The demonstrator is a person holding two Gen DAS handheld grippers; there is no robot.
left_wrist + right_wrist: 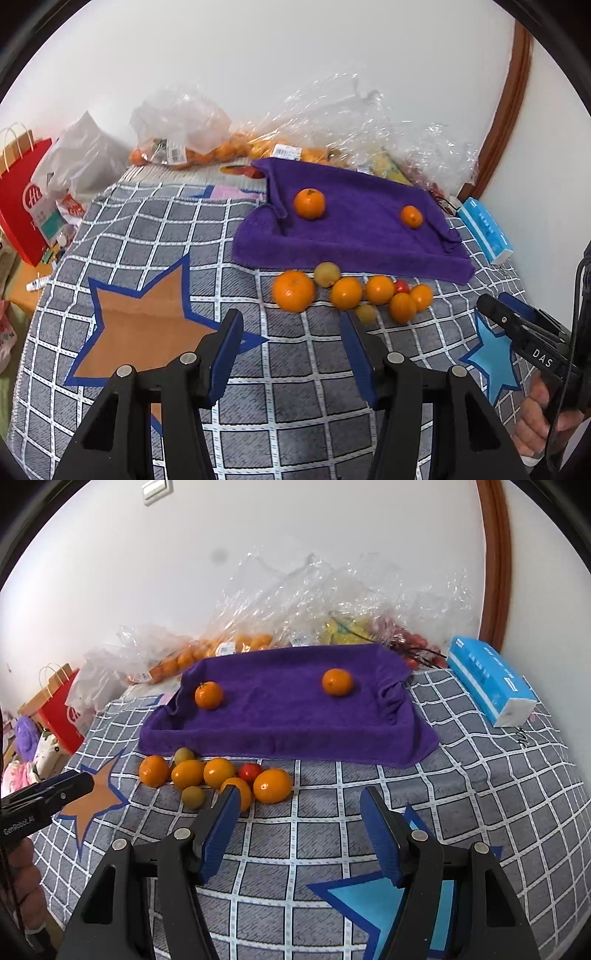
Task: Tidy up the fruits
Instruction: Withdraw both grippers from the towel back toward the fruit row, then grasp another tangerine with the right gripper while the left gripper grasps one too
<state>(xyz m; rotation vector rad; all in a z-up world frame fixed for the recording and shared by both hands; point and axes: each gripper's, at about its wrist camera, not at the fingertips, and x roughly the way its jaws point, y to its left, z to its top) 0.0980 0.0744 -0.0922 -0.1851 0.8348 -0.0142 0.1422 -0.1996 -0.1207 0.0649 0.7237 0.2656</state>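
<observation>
Left gripper [291, 332] held low and level, jaws spread wide, nothing between the blue pads [225, 354]. Right gripper [301, 808] likewise spread and empty, alongside to the right. Bare hand [543, 413] wrapped around the right gripper's handle.

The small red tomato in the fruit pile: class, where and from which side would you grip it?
Grip the red tomato across its exposed top, coming from above. Oranges crowd its sides, so a level approach would probably knock them. Both the left gripper and right gripper are open.

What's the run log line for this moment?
left gripper open, empty | right gripper open, empty | two oranges on purple towel | fruit pile on blanket
</observation>
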